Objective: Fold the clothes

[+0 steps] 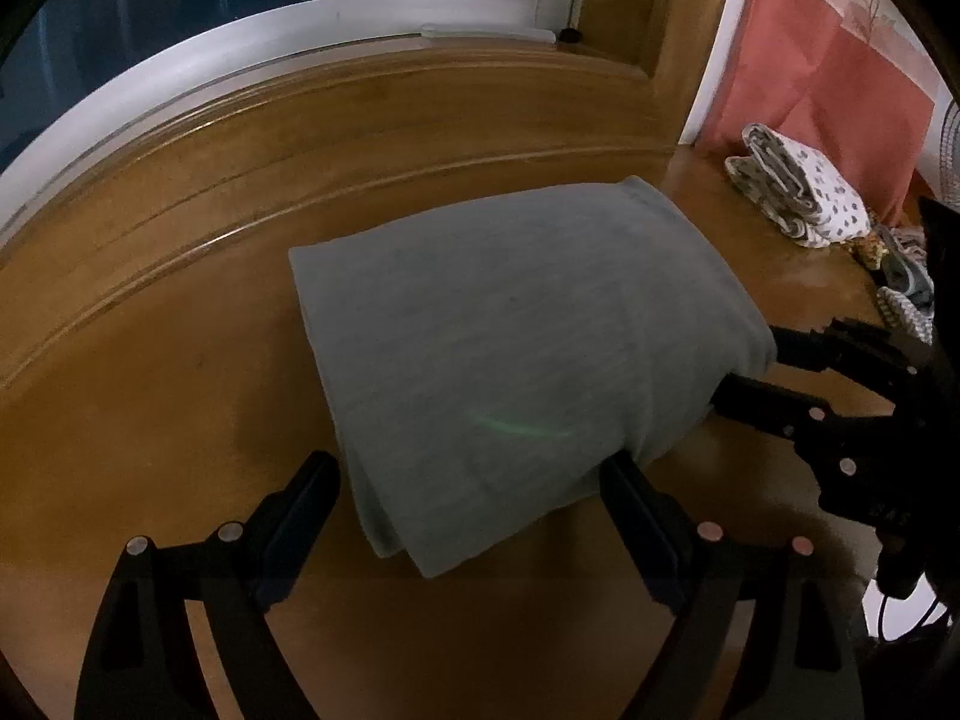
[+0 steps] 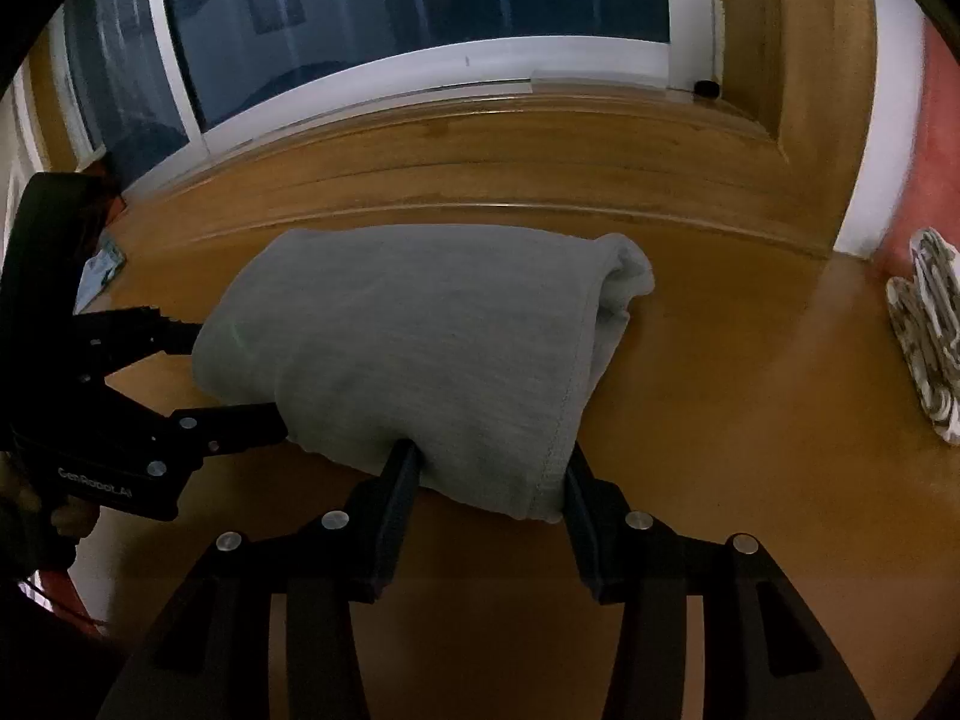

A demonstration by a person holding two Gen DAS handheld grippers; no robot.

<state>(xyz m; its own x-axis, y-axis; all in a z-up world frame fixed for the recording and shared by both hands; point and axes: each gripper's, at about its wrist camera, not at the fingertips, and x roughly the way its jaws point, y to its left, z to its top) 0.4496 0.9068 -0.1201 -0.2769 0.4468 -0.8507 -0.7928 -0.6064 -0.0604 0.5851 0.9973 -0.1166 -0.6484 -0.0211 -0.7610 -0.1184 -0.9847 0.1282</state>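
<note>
One folded grey garment point(image 1: 510, 354) lies mid-desk point(image 1: 180, 420), and we flank it with both tongs. Our left tongs point(image 1: 474, 492) stand apart around its near end; our right tongs point(image 2: 489, 480) stand apart too, fingers spread at its hemmed edge. Farther right sits a patterned folded cloth point(image 1: 798, 192), near a red curtain point(image 1: 822, 78).

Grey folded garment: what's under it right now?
The grey folded garment lies on the wooden surface. Both tongs, left and right, reach to its near edges with fingers spread. Their fingertips and anything beneath the cloth are covered.
</note>
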